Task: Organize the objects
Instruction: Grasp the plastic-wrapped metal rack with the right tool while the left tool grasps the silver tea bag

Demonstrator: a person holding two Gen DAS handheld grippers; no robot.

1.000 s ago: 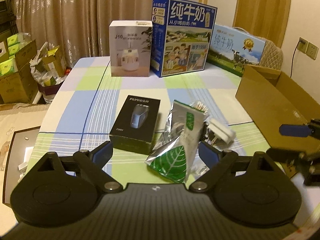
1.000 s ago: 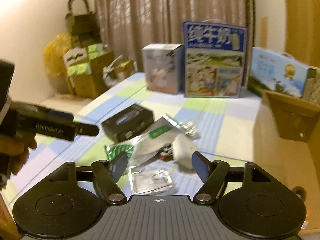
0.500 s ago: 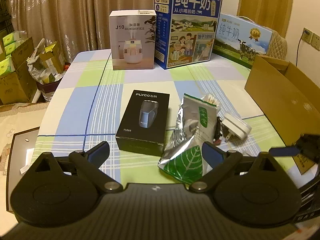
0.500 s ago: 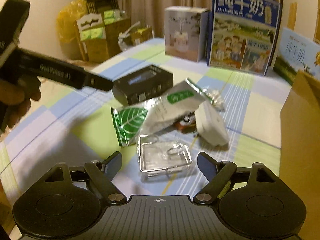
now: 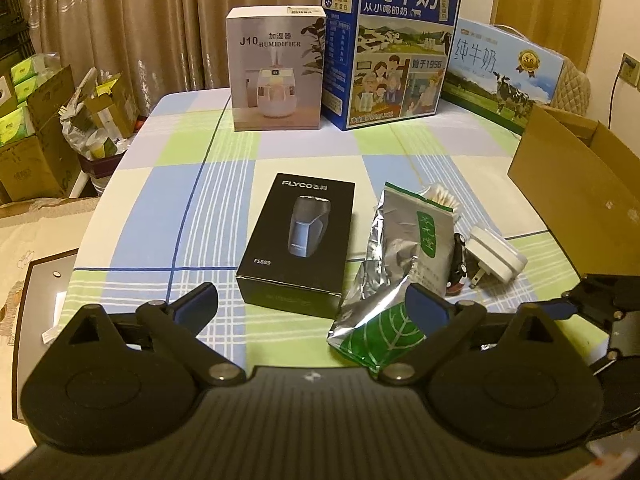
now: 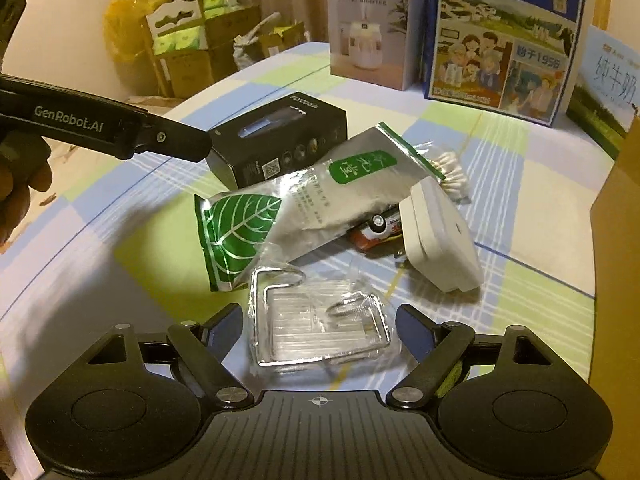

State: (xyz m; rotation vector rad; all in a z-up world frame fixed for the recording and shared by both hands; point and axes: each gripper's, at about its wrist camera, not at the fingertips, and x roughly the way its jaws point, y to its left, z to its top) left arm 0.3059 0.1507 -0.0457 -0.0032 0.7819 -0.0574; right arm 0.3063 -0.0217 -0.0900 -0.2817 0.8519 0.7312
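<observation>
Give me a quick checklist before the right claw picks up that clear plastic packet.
1. Right claw open: ok.
2. Clear plastic packet sits between its fingers: ok.
3. Packet free of the foil pouch: cannot tell; their edges meet or overlap.
4. Left claw open and holding nothing: ok.
5. Cardboard box open: ok; its inside is not visible.
6. White plug adapter outside the claw's span: ok.
</observation>
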